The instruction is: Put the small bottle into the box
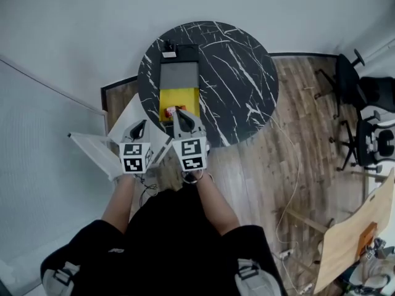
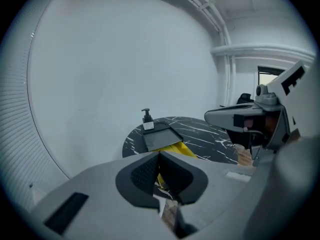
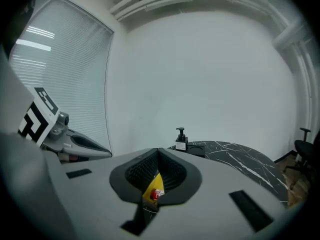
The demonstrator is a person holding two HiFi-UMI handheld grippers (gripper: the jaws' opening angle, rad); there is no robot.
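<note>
With left tongs (image 1: 141,127) and right tongs (image 1: 180,113) both pinched shut, empty.
Grip small red-capped bottle (image 3: 156,194) below right tongs at mid-body (probably light, slick).

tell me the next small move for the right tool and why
Probably open the right tool and carry it forward over the open yellow box towards the small black pump bottle. Its jaws are together with nothing gripped, and that bottle stands outside the box, beyond its grey lid, at the round black marble table's far edge.
</note>
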